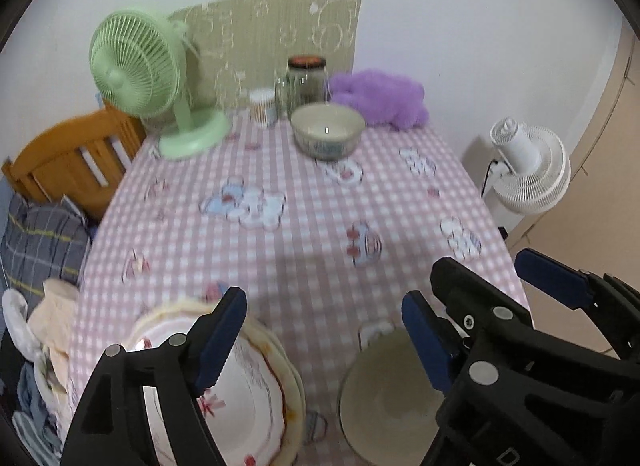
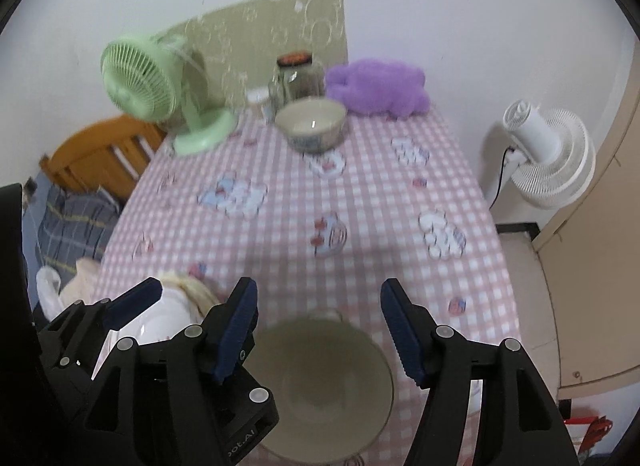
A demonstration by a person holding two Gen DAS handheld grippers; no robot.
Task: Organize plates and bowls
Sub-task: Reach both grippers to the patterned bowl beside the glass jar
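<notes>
Pink checked tablecloth point(image 1: 304, 225), slightly blurred.

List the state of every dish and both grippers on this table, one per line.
left gripper: open, empty, above the table
right gripper: open, empty, over the near bowl
plate stack: stacked at the near edge, free
near bowl: upright, empty, free
far bowl: upright, untouched

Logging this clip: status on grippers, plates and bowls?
Left hand-held gripper open above plate stack. Right hand-held gripper open above near bowl. Far bowl untouched. Nothing blocking.
</notes>
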